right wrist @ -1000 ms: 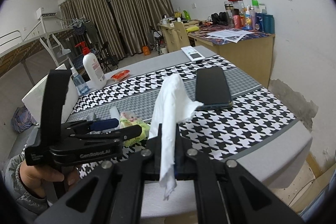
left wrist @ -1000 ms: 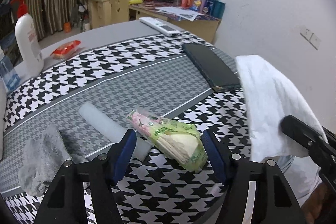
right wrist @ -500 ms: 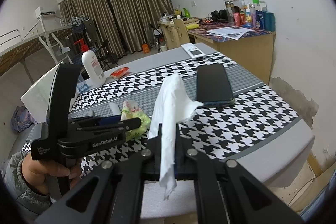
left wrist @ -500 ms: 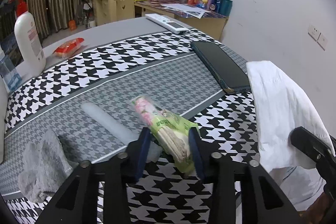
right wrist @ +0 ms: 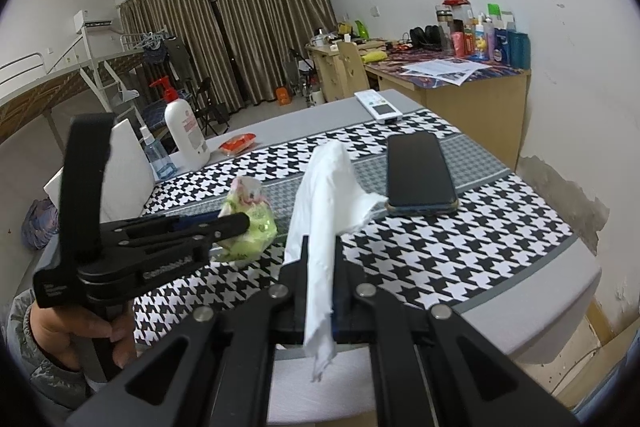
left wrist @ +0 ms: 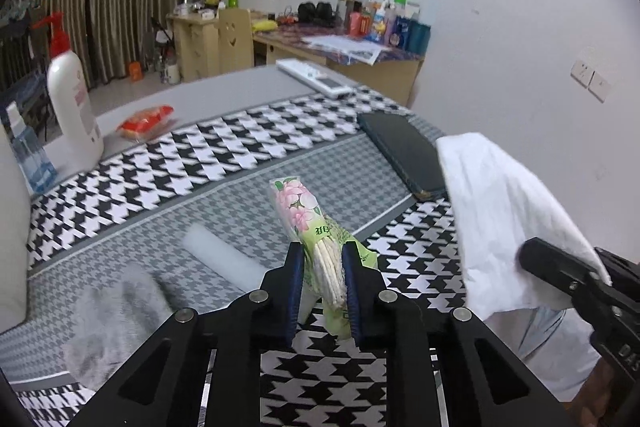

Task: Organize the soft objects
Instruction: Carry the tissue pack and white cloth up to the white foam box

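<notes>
Over the table [left wrist: 168,203], left gripper [left wrist: 322,269] just clamped tissue pack [left wrist: 316,239]; right gripper [right wrist: 320,267] pinches white cloth [right wrist: 324,187]; grey rag [left wrist: 116,323], seemingly, remains unsorted.

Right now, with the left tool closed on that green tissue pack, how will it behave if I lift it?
Probably light and squashy: the tissue pack looks pinched between the left tool's pads. Its free flowered end may droop. The glossy wrapper could slip, so lift gently.

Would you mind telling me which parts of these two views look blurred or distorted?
Left wrist view: the grey cloth and white foam block near the bottom are smeared by blur, while the tissue pack in the left tongs is sharp. Both views: fisheye bending and dark corners. Right wrist view: mostly sharp, white tissue included.
</notes>
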